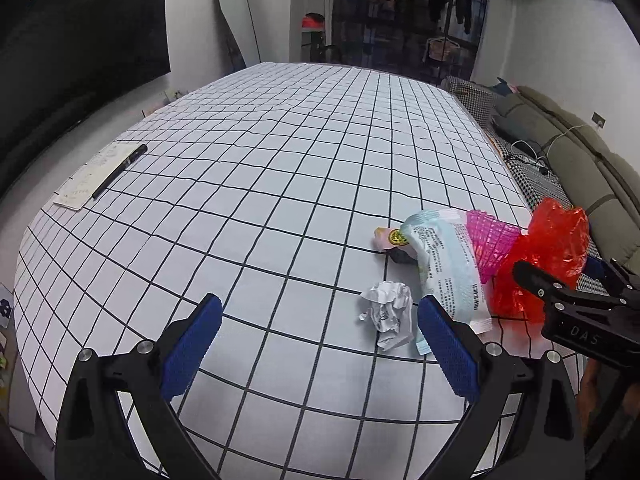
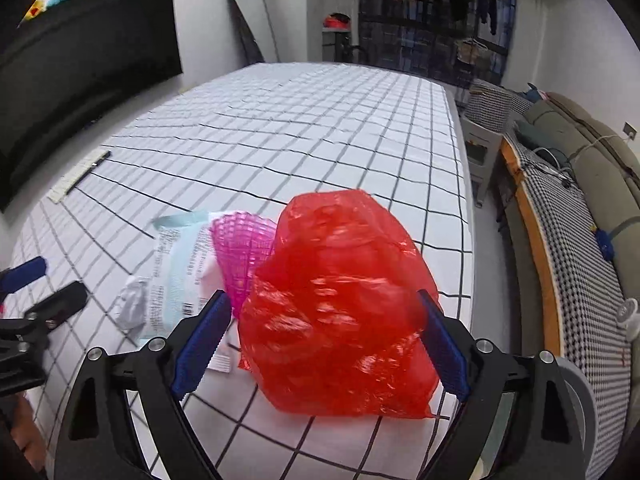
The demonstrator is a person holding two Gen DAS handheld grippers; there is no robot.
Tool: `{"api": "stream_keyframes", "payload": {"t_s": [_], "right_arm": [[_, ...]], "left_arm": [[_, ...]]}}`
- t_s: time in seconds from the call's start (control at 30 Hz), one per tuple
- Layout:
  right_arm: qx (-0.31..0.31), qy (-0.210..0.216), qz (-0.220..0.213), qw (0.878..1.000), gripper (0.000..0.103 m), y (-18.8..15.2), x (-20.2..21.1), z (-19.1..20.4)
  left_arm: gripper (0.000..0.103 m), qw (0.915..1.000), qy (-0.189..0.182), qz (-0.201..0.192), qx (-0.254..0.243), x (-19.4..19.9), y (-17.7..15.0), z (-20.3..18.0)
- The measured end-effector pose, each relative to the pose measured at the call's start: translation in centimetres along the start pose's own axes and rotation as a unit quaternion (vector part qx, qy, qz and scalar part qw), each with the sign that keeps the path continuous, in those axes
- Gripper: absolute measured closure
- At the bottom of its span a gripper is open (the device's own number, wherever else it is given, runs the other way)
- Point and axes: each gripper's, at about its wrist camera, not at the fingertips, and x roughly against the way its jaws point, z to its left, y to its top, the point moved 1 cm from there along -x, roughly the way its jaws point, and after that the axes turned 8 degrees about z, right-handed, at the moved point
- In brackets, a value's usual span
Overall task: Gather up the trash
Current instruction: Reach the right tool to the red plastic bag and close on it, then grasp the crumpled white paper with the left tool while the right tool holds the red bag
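Observation:
A pile of trash lies near the right front edge of the checked table (image 1: 260,184): a crumpled white paper ball (image 1: 387,314), a pale blue snack wrapper (image 1: 444,264), a pink foam net (image 1: 490,240), a small pink and yellow wrapper (image 1: 390,237) and a red plastic bag (image 1: 554,248). My left gripper (image 1: 320,342) is open, just left of the paper ball. My right gripper (image 2: 322,340) is open with the red bag (image 2: 340,312) between its fingers, not clamped. The wrapper (image 2: 176,264), pink net (image 2: 242,248) and paper ball (image 2: 132,304) lie to the bag's left.
A notepad with a black pen (image 1: 116,170) lies at the table's far left. A dark screen (image 1: 80,40) hangs on the left wall. A sofa with a checked cover (image 2: 576,248) runs along the right. A clothes rack (image 1: 408,20) stands behind the table.

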Motion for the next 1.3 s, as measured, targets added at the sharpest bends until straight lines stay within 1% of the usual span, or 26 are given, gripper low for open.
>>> {"api": "stream_keyframes", "payload": {"t_s": [0.27,0.3,0.33,0.37,0.43,0.5,0.6,0.7,0.97,1.17,1.3], "right_arm": [[-0.009,-0.012,0.002,1.000,0.017,-0.6,-0.8,0.1],[-0.009,-0.011,0.001,1.000,0.023,-0.7,-0.8,0.1],[-0.009,-0.011,0.001,1.000,0.027,-0.8,-0.8,0.1],[-0.010,-0.011,0.005,1.000,0.039,-0.9,-0.9,0.1],[-0.011,-0.007,0.009,1.000,0.047,-1.1,-0.8,0.0],[-0.015,-0.007,0.003,1.000,0.056,-1.4,-0.3,0.0],[-0.021,-0.004,-0.003,1.000,0.065,-1.7,0.4,-0.3],[-0.035,0.001,-0.012,0.999,0.068,-2.1,1.5,-0.9],[-0.060,-0.002,-0.037,0.998,0.068,-3.8,5.5,-2.4],[-0.060,0.001,-0.037,0.997,0.068,-5.8,7.3,-2.1],[-0.063,0.008,-0.037,0.997,0.068,-7.0,8.1,-1.8]], "left_arm": [[0.007,0.9999,0.003,0.012,0.007,-0.7,-0.3,1.2],[0.007,0.9999,0.003,0.013,0.007,-0.8,-0.3,1.2],[0.007,0.9999,0.001,0.015,0.006,-0.8,-0.4,1.1],[0.007,0.9999,0.000,0.016,0.005,-0.9,-0.4,1.1],[0.007,0.9998,-0.002,0.017,0.002,-1.0,-0.5,0.9],[0.007,0.9998,-0.003,0.017,0.000,-0.8,-0.6,0.6],[0.007,0.9998,-0.007,0.018,0.000,-0.7,-0.7,0.3],[0.007,0.9998,-0.011,0.019,-0.001,-0.6,-0.8,-0.2],[0.007,0.9994,-0.022,0.020,-0.019,-0.2,-1.4,-1.9],[0.007,0.9989,-0.023,0.026,-0.030,-0.8,-1.6,-2.9],[0.007,0.9990,-0.016,0.036,-0.021,-1.8,-1.3,-2.5]]}}
